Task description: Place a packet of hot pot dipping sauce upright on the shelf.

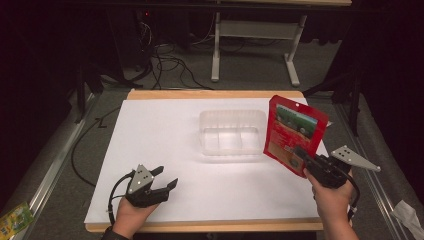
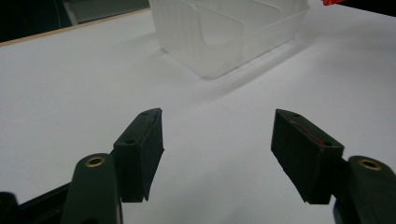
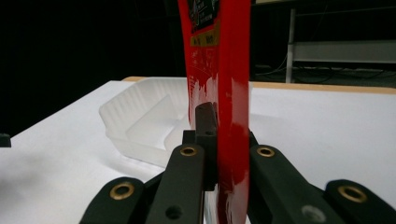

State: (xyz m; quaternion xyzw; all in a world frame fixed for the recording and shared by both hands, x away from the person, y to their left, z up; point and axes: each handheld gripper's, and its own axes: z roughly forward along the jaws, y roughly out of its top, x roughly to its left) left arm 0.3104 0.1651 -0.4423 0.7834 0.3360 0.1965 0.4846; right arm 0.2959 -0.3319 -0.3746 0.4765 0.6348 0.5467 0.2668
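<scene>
A glossy red pouch [image 1: 295,131] is pinched by its lower edge in the fully closed right gripper [image 1: 306,159] and held upright above the table, at about three o'clock from the clear plastic tray [image 1: 232,132]. Placing it in the ribbed, partitioned tray appears to be left undone. The left gripper [image 1: 165,179] is rested at seven o'clock, jaws spread wide and empty, on the smooth white tabletop [image 1: 160,135].
</scene>
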